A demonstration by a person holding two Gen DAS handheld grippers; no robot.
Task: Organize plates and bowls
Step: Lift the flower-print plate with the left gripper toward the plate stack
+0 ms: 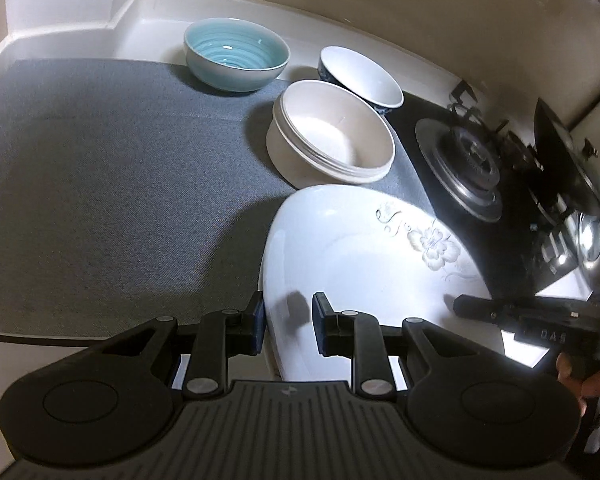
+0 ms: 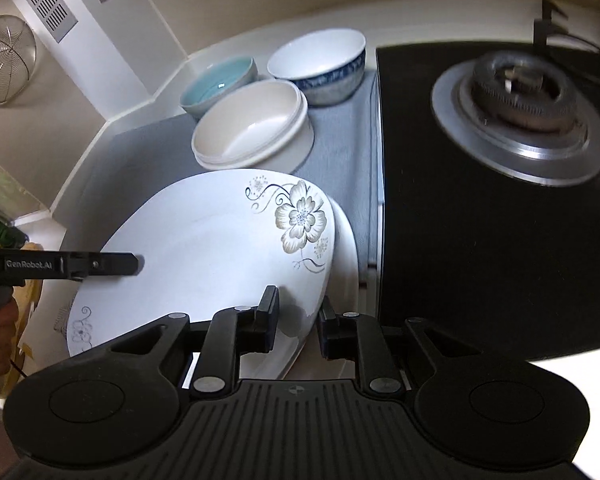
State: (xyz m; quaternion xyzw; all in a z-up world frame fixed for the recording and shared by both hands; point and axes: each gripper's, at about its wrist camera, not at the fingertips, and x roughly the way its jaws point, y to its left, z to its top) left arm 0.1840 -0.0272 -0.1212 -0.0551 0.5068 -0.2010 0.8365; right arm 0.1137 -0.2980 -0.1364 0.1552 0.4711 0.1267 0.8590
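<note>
A wide bare stretch of grey mat (image 1: 100,168) is left open beside the stove (image 2: 500,200). The plate (image 2: 204,256), tilted over a lower plate (image 2: 346,248), is straddled at opposite rims by the parted left gripper (image 1: 288,326) and right gripper (image 2: 298,322). Three bowls (image 1: 332,136) are clustered just beyond.
</note>
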